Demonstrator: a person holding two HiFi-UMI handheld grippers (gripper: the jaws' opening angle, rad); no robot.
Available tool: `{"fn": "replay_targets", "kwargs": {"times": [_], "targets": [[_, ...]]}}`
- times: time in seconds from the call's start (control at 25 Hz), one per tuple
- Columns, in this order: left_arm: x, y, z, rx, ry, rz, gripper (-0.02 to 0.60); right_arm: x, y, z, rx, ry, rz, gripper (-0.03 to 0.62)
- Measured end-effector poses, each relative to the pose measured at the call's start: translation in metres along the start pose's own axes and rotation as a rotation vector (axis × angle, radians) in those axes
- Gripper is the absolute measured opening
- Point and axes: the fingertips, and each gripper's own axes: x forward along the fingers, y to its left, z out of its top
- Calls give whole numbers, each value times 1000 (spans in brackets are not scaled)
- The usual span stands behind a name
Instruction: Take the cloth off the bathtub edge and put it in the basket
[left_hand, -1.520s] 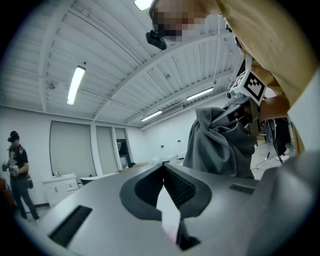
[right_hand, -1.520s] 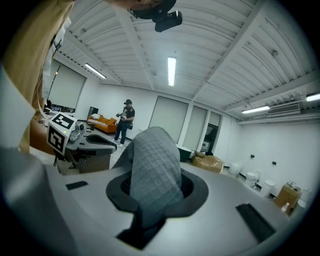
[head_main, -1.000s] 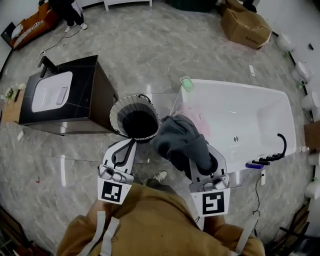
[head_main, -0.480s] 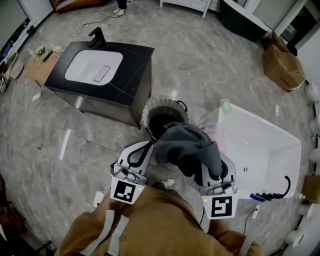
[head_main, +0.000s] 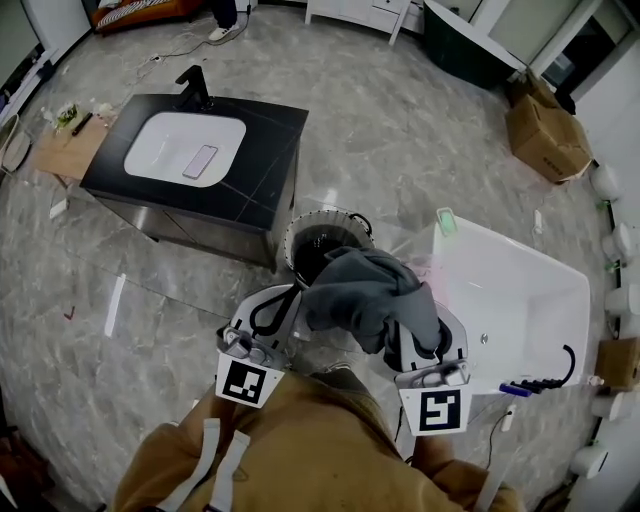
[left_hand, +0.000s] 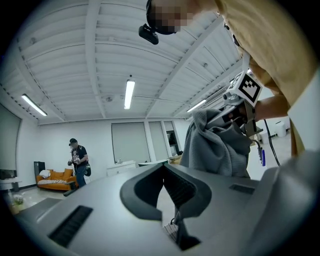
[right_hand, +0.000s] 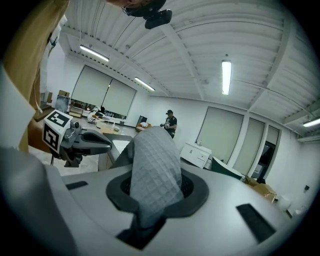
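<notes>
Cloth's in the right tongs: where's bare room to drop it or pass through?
Free: the open basket beyond the cloth, the bathtub floor, the black counter right of the basin. Tight: where counter, basket and bathtub meet.

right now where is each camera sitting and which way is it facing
Head view: on the person's head, facing steeply down at the basket, bathtub and floor; shows the left gripper, right gripper and tan jacket.
Left gripper view: on the left gripper, looking along its jaws across the room; jacket and right gripper at right.
Right gripper view: on the right gripper, looking along jaws clamped on the cloth; left gripper at left.
Shared: both gripper views show the ceiling lights and a distant standing person.
</notes>
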Motion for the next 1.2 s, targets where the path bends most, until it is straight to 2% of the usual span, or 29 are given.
{"fn": "replay_targets", "kwargs": {"times": [0.28,0.64,0.96,1.2], "targets": [[9,2,1,-8,-11,-36,8,5,-2,-3,12,40,-18,78],[37,8,-9,-20,25,5,8,30,-24,-18,15,55,31,78],[52,13,-16,-25,52,49,8,55,-54,-8,-15,-3,33,78],[69,13,-38,-32,103,65,8,88,-61,-38,-27,9,76,78]]}}
